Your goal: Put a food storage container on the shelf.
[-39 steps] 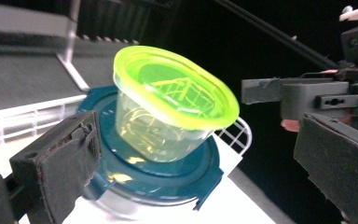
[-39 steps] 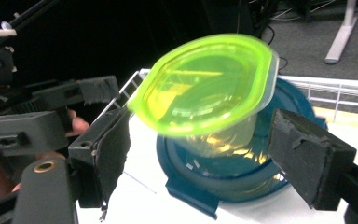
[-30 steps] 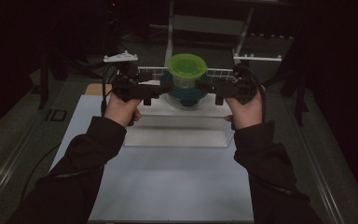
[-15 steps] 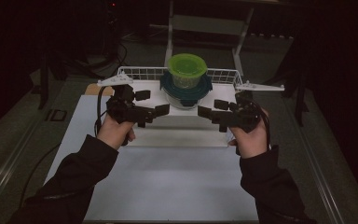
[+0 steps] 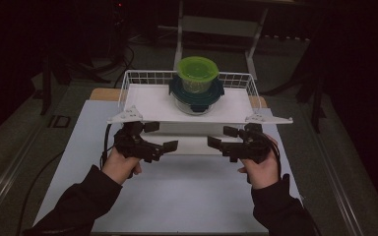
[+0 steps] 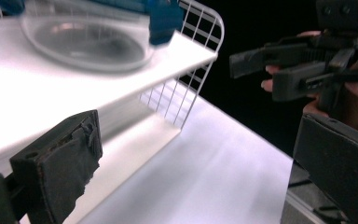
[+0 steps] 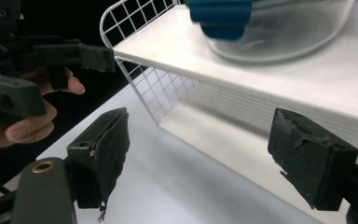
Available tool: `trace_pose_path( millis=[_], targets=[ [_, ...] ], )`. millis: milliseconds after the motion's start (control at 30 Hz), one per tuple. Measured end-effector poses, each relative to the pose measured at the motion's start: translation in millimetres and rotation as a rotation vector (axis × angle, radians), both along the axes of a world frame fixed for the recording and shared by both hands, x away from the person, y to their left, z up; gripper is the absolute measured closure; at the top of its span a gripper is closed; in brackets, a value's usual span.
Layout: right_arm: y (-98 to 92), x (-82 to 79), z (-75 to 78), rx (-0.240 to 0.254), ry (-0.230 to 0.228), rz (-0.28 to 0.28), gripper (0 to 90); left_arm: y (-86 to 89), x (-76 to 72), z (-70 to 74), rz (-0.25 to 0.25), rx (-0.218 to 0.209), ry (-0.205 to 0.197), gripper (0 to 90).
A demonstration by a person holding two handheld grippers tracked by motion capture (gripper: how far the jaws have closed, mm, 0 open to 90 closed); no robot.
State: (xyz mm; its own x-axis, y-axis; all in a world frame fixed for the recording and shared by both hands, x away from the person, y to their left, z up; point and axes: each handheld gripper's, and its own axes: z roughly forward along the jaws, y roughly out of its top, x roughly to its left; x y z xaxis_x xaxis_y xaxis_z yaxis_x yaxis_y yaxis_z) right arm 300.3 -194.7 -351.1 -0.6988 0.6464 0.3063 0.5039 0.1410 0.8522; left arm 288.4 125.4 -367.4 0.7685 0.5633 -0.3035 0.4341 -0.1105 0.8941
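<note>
Both forearms come in low, sleeves dark, each hand wrapped round a gripper handle. The left gripper [image 5: 170, 145] points inward toward the right gripper [image 5: 215, 142], tips facing each other with a gap between them. Each has its jaws spread wide with nothing between the pads. The left hand [image 5: 120, 164] sits behind its tool, the right hand [image 5: 261, 169] likewise, wrists roughly level

I work over a white surface [image 5: 177, 196] that runs from 6 o'clock toward the middle. A wooden board [image 5: 103, 94] peeks out beneath its far edge at 11 o'clock. A grey metal frame [image 5: 216, 24] stands on the floor at 12 o'clock, with dark cables [image 5: 123, 54] near it. A small label [image 5: 58, 121] lies at 9 o'clock.
</note>
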Motion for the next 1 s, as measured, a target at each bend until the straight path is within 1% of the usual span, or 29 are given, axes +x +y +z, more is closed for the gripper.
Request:
trace_pose_path(
  millis=[67, 133, 200, 267, 333, 467, 533, 667, 767, 800, 867, 900, 933, 1000],
  targets=[
    [-1.3, -1.8, -7.4, 0.004, 0.006, 0.006, 20.1, -0.3, -3.2, -6.7, -0.005, 0.01, 0.002, 0.8],
    [-2.6, -3.8, -15.4, 0.0, 0.009, 0.007, 19.9, -0.1, -6.7, -12.4, -0.017, 0.009, 0.001, 0.8],
    [-4.4, -6.3, -23.6, 0.005, 0.009, 0.01, 19.9, -0.1, -10.7, -17.2, -0.016, 0.02, -0.011, 0.8],
    [-5.8, -8.8, -32.2, -0.002, 0.013, 0.003, 19.9, 0.0, -14.5, -21.7, -0.021, 0.026, -0.017, 0.8],
    [-7.1, -10.9, -39.3, -0.003, 0.017, 0.006, 19.6, 0.1, -18.4, -26.5, -0.026, 0.02, -0.015, 0.8],
    [-12.8, -17.0, -53.5, -0.005, 0.023, -0.005, 19.6, 0.3, -25.5, -35.0, -0.029, 0.038, -0.023, 0.8],
    [-15.6, -19.5, -60.1, -0.012, 0.026, -0.01, 19.6, 1.6, -28.9, -40.7, -0.031, 0.03, -0.019, 0.8],
    [-20.8, -25.3, -71.4, -0.017, 0.032, -0.012, 19.7, 3.3, -34.9, -51.6, -0.032, 0.037, -0.02, 0.8],
    [-25.3, -30.2, -80.4, -0.021, 0.022, -0.019, 19.7, 5.1, -40.3, -61.1, -0.032, 0.046, -0.019, 0.8],
    [-26.2, -32.1, -82.8, -0.019, 0.027, -0.021, 19.7, 5.7, -41.4, -63.1, -0.033, 0.054, -0.019, 0.8],
    [-27.7, -35.4, -86.6, -0.031, 0.02, -0.02, 19.7, 7.5, -44.6, -68.9, -0.037, 0.069, -0.017, 0.8],
    [-28.7, -38.3, -89.2, -0.04, 0.018, -0.024, 19.7, 8.4, -45.7, -71.0, -0.032, 0.07, -0.021, 0.7],
    [-29.4, -39.9, -91.0, -0.039, 0.016, -0.022, 19.7, 10.4, -47.5, -74.4, -0.028, 0.071, -0.022, 0.7],
    [-31.1, -44.4, -97.0, -0.042, 0.024, -0.02, 19.6, 13.4, -50.0, -80.8, -0.027, 0.07, -0.01, 0.7]
  ],
)
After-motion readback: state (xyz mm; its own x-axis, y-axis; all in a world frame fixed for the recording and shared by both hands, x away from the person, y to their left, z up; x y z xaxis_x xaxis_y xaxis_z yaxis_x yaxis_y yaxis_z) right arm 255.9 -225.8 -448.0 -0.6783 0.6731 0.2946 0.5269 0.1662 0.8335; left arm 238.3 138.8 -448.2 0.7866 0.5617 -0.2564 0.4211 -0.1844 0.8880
